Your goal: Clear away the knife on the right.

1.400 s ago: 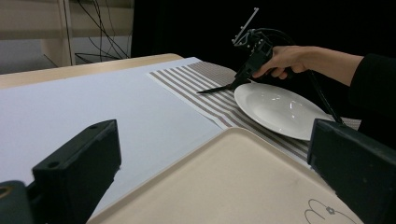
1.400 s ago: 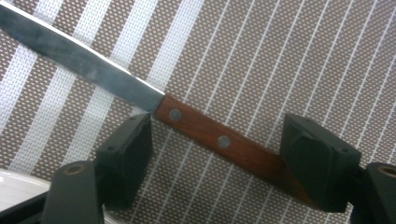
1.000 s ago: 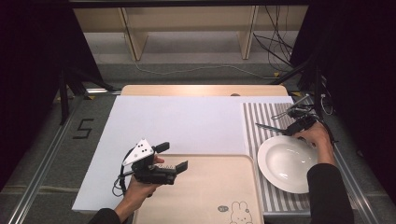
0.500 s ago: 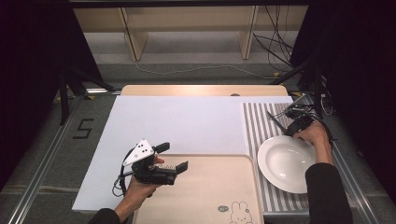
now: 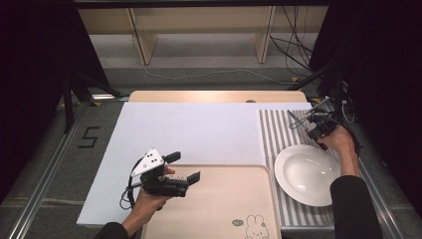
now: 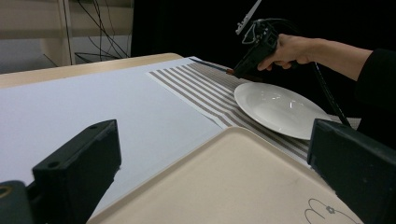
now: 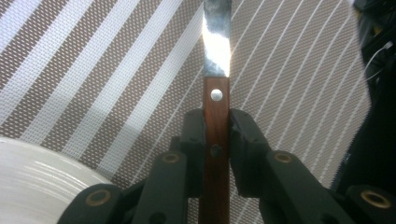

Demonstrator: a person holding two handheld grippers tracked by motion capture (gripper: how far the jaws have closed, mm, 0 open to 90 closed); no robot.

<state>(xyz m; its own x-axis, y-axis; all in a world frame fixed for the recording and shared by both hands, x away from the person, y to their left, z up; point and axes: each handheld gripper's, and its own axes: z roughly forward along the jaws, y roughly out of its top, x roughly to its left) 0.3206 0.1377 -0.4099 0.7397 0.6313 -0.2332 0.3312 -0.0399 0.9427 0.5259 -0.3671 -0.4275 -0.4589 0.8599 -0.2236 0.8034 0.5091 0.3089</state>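
On the bench's brown-and-white striped mat (image 5: 278, 129), at one o'clock from the round white ceramic plate (image 5: 307, 174), lies a wooden-handled steel knife (image 7: 216, 112). Its long axis runs straight ahead between the right claw (image 7: 216, 128) pads, which have just closed and clamp the handle. At seven o'clock, over the beige tray (image 5: 224, 209), the left claw (image 5: 183, 167) stands apart, empty.

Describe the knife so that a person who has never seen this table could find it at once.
Look at the striped placemat on the right side of the table, beyond the white plate. There the right tongs are shut on the knife, pressing its handle from both sides. It is the one thing there with a brown wooden handle, metal rivets and a shiny steel blade.
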